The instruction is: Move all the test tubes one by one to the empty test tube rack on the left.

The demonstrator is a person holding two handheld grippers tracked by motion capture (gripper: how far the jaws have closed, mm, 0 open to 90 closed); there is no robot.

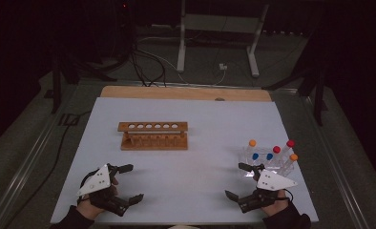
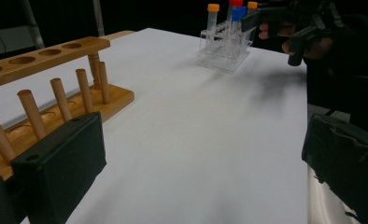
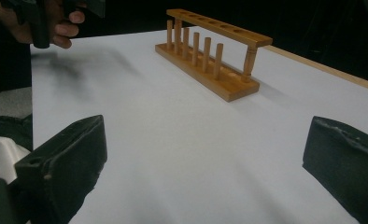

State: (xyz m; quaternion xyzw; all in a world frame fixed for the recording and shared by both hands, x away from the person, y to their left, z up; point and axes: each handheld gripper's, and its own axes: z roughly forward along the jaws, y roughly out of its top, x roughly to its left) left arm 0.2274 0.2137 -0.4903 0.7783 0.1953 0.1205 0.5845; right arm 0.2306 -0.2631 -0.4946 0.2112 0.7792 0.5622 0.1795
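1. Near the front edge of the white table (image 1: 186, 162), the left gripper (image 1: 130, 182) rests low, its jaws spread wide with nothing between them.
2. Across from it, the right gripper (image 1: 237, 180) sits at the table's right front, jaws likewise wide apart and gripping nothing.
3. Just beyond the right gripper stands a clear rack (image 1: 267, 162) holding capped tubes (image 1: 252, 148) with orange, red and blue tops; its upper jaw tip lies just beside the rack, and I cannot tell whether they touch.
4. A wooden rack (image 1: 153, 135) with a row of holes and pegs stands mid-table, empty, well apart from both grippers.
5. From the left gripper view, the clear rack sits far off, beside the other hand.
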